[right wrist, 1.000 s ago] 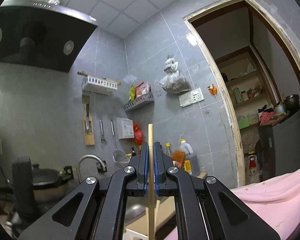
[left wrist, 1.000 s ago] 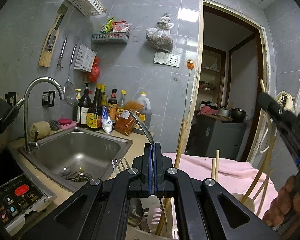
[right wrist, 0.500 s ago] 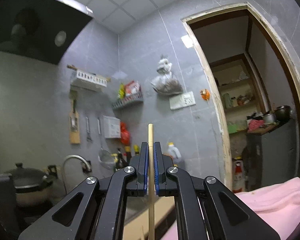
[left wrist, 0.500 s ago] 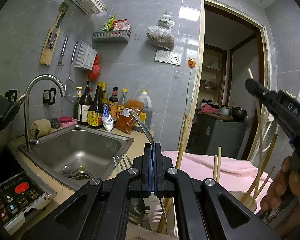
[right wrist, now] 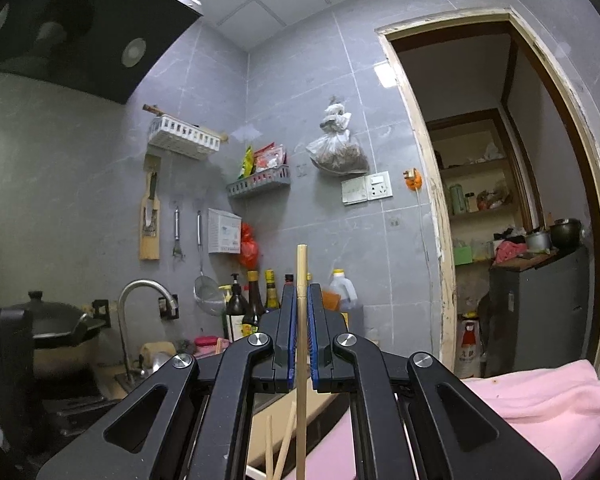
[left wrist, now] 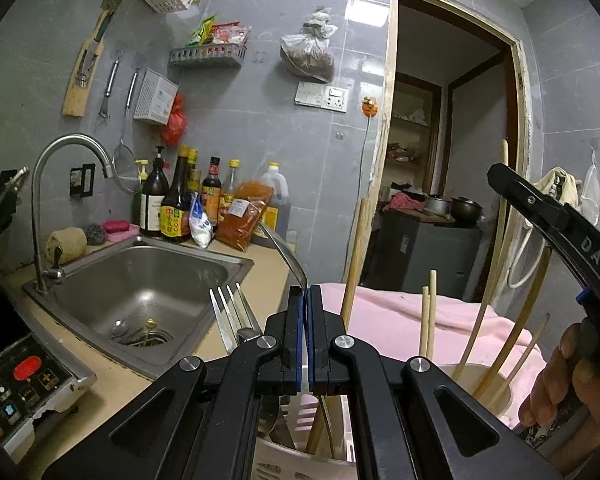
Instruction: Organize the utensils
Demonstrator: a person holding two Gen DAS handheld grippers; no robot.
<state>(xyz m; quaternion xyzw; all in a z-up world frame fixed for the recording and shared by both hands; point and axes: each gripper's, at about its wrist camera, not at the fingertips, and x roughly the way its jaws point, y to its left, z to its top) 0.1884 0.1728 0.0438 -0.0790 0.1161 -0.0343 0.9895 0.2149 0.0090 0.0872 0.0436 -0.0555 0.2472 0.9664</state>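
Observation:
My left gripper [left wrist: 304,292] is shut on the thin curved handle of a metal utensil [left wrist: 280,244], low over a white slotted holder [left wrist: 300,462]. A fork [left wrist: 230,308] and a long wooden stick [left wrist: 354,260] stand up out of that holder. At the right, my right gripper [left wrist: 496,174] is shut on a single wooden chopstick [left wrist: 505,152], raised above a beige cup [left wrist: 500,396] that holds several more chopsticks [left wrist: 428,312]. In the right wrist view the held chopstick [right wrist: 301,264] stands upright between the pads of the right gripper [right wrist: 302,292].
A steel sink [left wrist: 148,280] with a tap [left wrist: 60,152] lies to the left, with sauce bottles [left wrist: 176,208] behind it. A pink cloth [left wrist: 400,312] covers the surface beyond the cup. A person's hand [left wrist: 572,380] grips the right tool. A wok [right wrist: 52,320] sits far left.
The right gripper has lifted its chopstick up and a little left, above the cup, and its view has tipped toward the ceiling. The left gripper has barely moved.

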